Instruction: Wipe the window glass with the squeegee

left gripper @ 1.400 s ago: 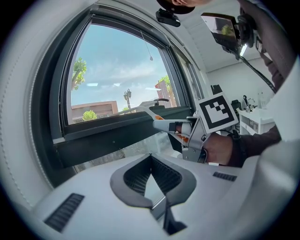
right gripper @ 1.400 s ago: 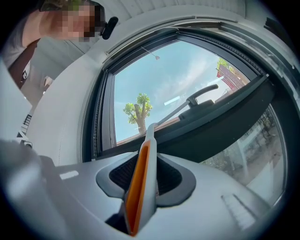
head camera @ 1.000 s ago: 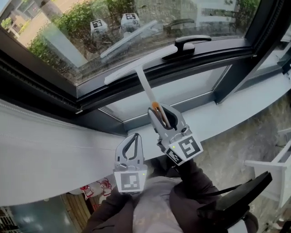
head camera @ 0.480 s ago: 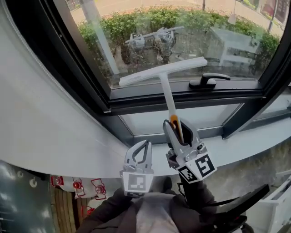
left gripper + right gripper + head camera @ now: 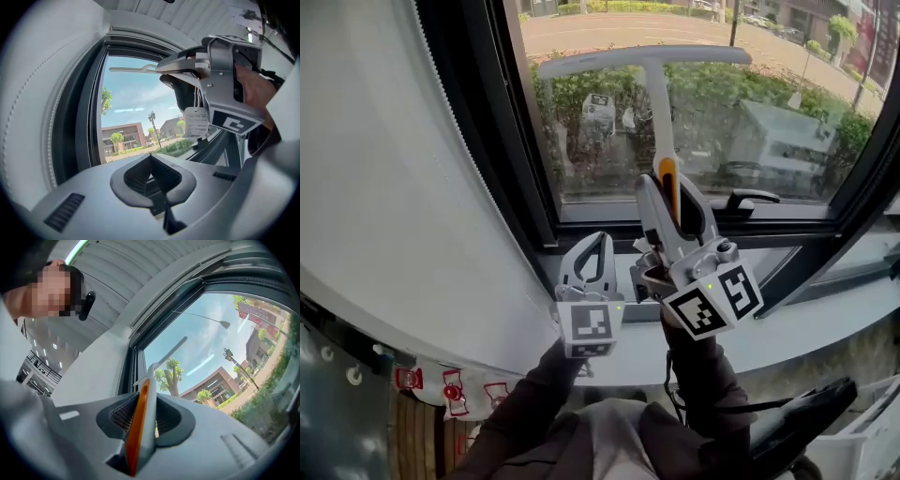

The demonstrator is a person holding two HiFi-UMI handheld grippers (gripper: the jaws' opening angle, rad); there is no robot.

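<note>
Right claw [image 5: 667, 187] up at window glass [image 5: 787, 84], tight around squeegee [image 5: 658, 103] handle; left claw [image 5: 600, 238] lower, jaws together.

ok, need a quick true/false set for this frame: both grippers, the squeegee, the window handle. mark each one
1. The right gripper is shut on the white T-shaped squeegee with an orange strip on its handle. True.
2. The left gripper also grips the squeegee. False: its jaws are together on nothing, and it sits beside the right gripper.
3. The squeegee's blade end points up, above the right gripper, in front of the window glass. True.
4. The dark window handle is left of the squeegee in the head view. False: it is to the right, on the lower frame.
</note>
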